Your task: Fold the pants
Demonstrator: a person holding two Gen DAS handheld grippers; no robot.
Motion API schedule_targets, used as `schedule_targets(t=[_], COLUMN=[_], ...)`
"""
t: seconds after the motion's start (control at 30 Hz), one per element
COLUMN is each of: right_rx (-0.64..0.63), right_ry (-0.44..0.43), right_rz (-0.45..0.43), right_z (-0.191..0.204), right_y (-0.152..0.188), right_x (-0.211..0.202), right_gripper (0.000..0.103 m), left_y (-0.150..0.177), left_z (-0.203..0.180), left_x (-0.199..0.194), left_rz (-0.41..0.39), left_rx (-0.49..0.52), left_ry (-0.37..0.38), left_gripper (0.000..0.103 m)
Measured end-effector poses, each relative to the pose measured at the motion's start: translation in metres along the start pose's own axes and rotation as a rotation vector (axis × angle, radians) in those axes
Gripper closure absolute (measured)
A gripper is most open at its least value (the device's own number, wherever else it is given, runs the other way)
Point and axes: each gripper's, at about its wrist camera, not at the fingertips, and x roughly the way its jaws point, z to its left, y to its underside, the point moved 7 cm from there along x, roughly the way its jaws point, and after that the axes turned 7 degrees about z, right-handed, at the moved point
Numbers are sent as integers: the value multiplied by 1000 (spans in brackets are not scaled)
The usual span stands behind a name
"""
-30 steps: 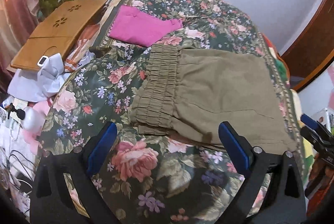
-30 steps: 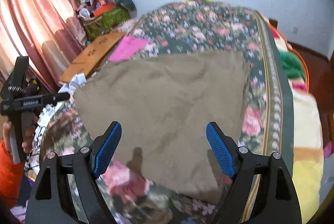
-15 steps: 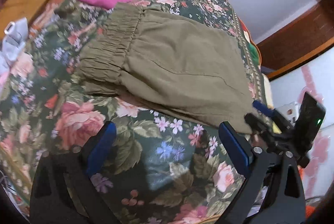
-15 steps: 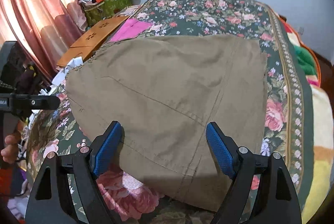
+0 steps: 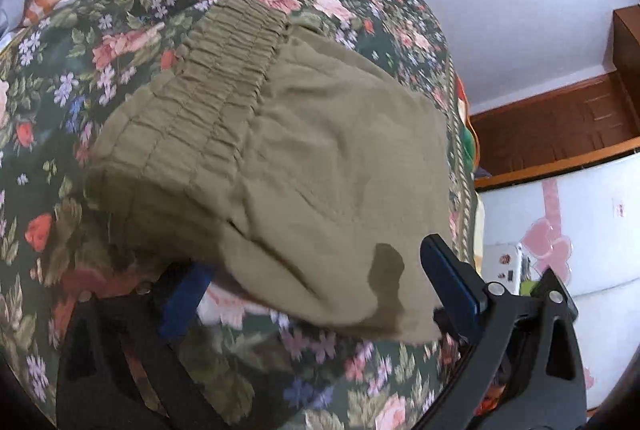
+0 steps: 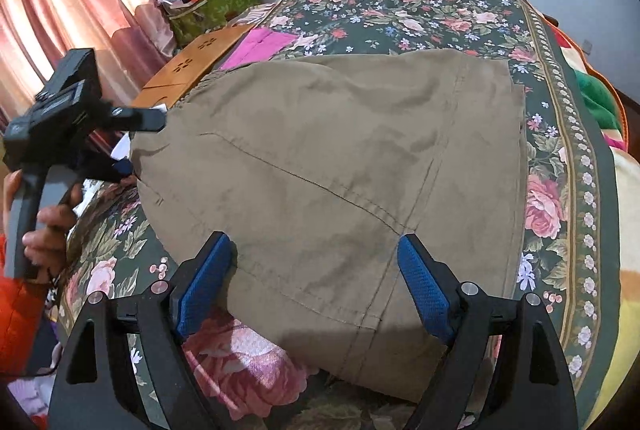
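Olive-brown pants lie folded on a floral bedspread, the gathered waistband to the left. My left gripper is open at their near waist corner. Its left finger sits low under the lifted edge; the right finger is beside the cloth. In the right wrist view the pants fill the middle. My right gripper straddles their near edge, its jaws opening, the cloth between the pads and not pinched. A hand holds the left gripper's handle at the far left.
A pink folded cloth lies beyond the waistband. A wooden board and a green bag piled with clutter stand at the bed's left, by pink curtains. The bed's right edge drops to striped blankets.
My left gripper has dropped, rolled and closed in on the pants' near corner, one finger now under the edge. My right gripper has sunk closer to the cloth.
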Motion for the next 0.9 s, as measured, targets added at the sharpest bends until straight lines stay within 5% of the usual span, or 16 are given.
schedule_targets(t=[0.07,0.13,0.23,0.4,0.6,0.9], right_rx=[1,4,7,33,53,95], right_ry=[-1,-5,-9,-32,-10,-21], right_rz=[-1,-1,-5,-9,-22,-33], right_z=[0,0,0,-2,-14,-22], right_y=[0,1,1,2,13,28], right_x=[0,-1,-2,-8,-24,-30], right_gripper=[19,18,18,19,20,20], left_y=[-6,-12,-13,-1,19,30], left_z=[5,12,17,3,-15,-55], left_x=[-2,-5,-9,-28,-75,-95], left_rz=[-24,-59,-90,-175,-344,-478], left_rx=[-16,-24,-27,96,297,468], left_ry=[-48,-115,-124,-267,-557,-788], left_gripper=[25,55,66,70,71,72])
